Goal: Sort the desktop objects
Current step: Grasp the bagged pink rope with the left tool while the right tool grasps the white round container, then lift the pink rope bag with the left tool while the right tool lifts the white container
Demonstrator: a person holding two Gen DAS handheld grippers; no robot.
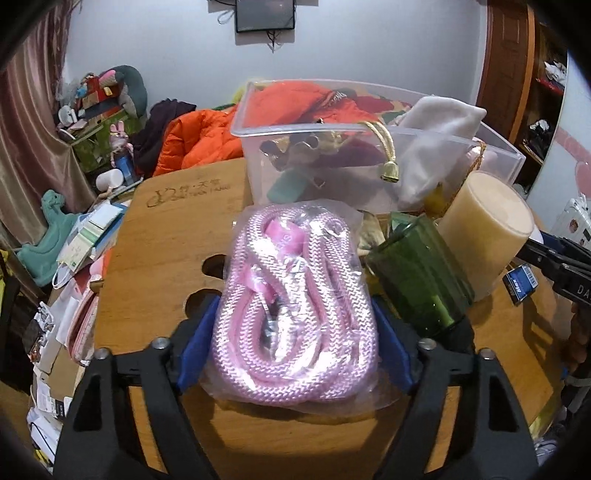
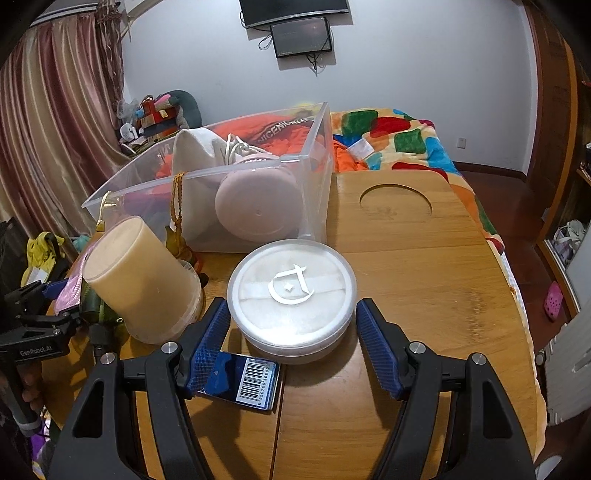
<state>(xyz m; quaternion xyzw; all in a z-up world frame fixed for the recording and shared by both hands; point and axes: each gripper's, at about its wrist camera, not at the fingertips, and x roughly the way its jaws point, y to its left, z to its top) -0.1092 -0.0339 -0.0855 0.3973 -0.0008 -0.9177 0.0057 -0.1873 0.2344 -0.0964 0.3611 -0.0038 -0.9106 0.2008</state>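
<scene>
A small dark monitor (image 2: pixel 300 36) is mounted on the pale wall (image 2: pixel 406 74), cables hanging beneath it. Left of the monitor, pinkish-brown curtains (image 2: pixel 55 122) hang full height. Below and left of the monitor, a heap of soft toys and boxes (image 1: pixel 107 99) stands against the wall. Below and right of it, a bed carries a multicoloured patch blanket (image 2: pixel 399 136). An orange padded jacket (image 1: pixel 199 140) lies below the monitor, left of the blanket. Far right of the monitor stands a wooden door frame (image 1: pixel 509 66).
</scene>
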